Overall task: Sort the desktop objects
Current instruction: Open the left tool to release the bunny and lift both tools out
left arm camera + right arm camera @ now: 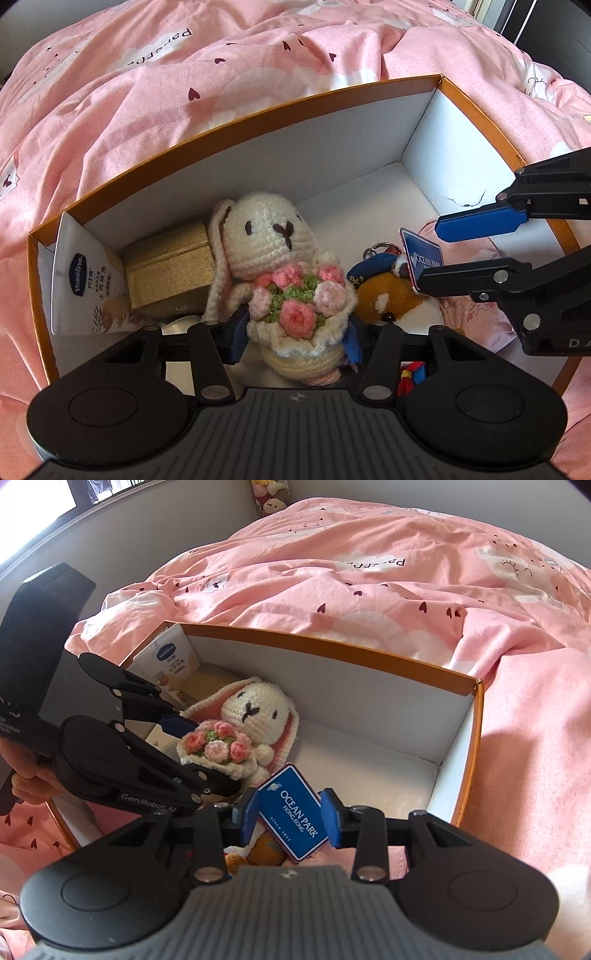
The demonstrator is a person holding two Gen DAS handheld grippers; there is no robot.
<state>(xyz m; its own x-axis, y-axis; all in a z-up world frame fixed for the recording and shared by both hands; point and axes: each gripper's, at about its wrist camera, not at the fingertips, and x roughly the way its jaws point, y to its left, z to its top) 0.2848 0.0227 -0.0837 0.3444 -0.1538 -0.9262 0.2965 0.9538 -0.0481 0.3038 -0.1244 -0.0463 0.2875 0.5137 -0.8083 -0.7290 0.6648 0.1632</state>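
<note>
Inside the orange-rimmed box (476,110) on the pink bedding (147,92), we hold the crochet rabbit (284,277) upright in our left gripper (295,338), clamped at its bouquet, just beside the gold box (170,273) and lotion tube (85,280) at the left end. Our right gripper (291,818), jaws narrow, straddles the blue Ocean Park tag (295,812); whether it grips, we cannot tell

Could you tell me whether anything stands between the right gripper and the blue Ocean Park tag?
Nothing visible does: the Ocean Park tag already sits between the open fingers of the right gripper, and the crochet bunny lies beyond it, clear of the gap.
</note>
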